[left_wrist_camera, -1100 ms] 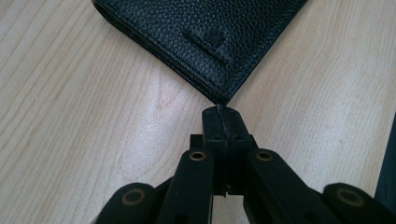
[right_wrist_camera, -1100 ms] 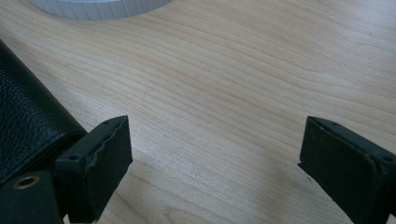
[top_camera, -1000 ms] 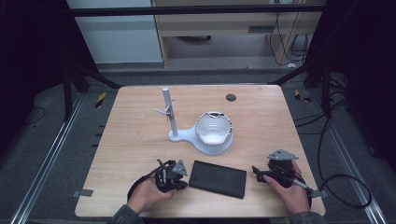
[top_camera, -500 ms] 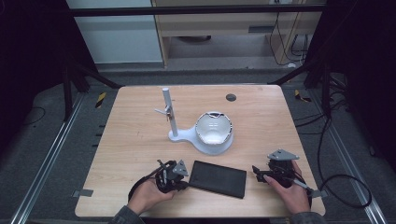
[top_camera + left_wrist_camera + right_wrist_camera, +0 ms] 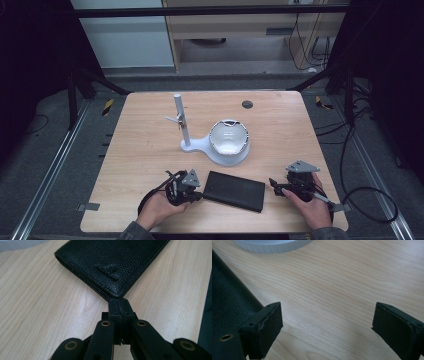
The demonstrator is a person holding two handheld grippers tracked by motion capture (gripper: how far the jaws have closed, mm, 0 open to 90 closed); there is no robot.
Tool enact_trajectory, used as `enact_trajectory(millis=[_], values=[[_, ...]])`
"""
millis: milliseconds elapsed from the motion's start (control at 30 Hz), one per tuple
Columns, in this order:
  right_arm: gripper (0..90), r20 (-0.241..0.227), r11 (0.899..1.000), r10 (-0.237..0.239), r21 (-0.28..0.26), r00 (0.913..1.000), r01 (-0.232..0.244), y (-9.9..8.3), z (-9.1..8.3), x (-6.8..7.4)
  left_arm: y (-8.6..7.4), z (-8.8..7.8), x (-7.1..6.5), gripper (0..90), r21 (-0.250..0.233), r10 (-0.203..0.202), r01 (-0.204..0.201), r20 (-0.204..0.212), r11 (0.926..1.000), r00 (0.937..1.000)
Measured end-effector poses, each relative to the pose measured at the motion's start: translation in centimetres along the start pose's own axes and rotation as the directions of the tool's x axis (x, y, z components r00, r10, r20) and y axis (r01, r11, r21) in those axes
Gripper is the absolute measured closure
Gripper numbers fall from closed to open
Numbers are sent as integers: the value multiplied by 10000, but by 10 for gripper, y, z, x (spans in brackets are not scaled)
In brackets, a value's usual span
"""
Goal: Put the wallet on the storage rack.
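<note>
Wallet (image 5: 235, 190) of black grained leather lies flat on the wooden table (image 5: 140, 150), near the person's edge, between the 2 hands. Seen from above, it sits at about 6 o'clock from the white bowl-shaped holder (image 5: 229, 140), which stands on a white base near the middle of the table. From this base a thin white post (image 5: 181, 119) rises at about 10 o'clock of the holder. A small dark round spot (image 5: 247, 104) is on the table at 12 o'clock, far from the hands.

The left gripper (image 5: 192, 195) rests at 9 o'clock of the wallet, held by the left hand (image 5: 159, 211). Its 2 jaws are pressed together with nothing between them. In the left gripper view the closed tips (image 5: 119, 305) point at one corner of the wallet (image 5: 110, 262) and are just at this corner; whether they touch it I cannot tell. The folded edges of the leather are visible there.

The right gripper (image 5: 274, 186) rests at 3 o'clock of the wallet, in the right hand (image 5: 309, 202), with a grey 3-cornered plate on top. Its jaws are spread wide and hold nothing. In the right gripper view (image 5: 325, 322) bare wood lies between the 2 pads, the wallet edge (image 5: 229, 307) is beside the left pad, and the ribbed rim of the white base (image 5: 274, 246) shows at 11 o'clock.
</note>
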State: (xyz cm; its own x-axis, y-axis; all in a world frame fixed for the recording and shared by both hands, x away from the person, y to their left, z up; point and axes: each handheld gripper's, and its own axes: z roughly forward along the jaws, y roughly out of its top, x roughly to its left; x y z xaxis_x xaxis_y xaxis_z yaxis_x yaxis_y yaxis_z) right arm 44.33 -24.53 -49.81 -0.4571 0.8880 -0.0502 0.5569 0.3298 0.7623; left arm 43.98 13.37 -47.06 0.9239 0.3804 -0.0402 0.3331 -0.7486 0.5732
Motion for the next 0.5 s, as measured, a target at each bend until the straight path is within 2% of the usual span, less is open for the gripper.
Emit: enact_trajectory(millis=[200, 333, 500], values=[[97, -410, 9992, -103, -383, 9991, 87, 4, -9, 11, -1, 0, 1, 899, -663, -359, 358, -6, 9972, 9994], [110, -1021, 9981, -140, -607, 9947, 79, 9, -15, 22, -1, 3, 1, 898, -779, -460, 475, 204, 9958, 9987], [113, -1616, 9949, -866, -653, 9830, 769, 19, -20, 45, 2, 4, 0, 899, -825, -434, 447, 171, 9956, 9989]])
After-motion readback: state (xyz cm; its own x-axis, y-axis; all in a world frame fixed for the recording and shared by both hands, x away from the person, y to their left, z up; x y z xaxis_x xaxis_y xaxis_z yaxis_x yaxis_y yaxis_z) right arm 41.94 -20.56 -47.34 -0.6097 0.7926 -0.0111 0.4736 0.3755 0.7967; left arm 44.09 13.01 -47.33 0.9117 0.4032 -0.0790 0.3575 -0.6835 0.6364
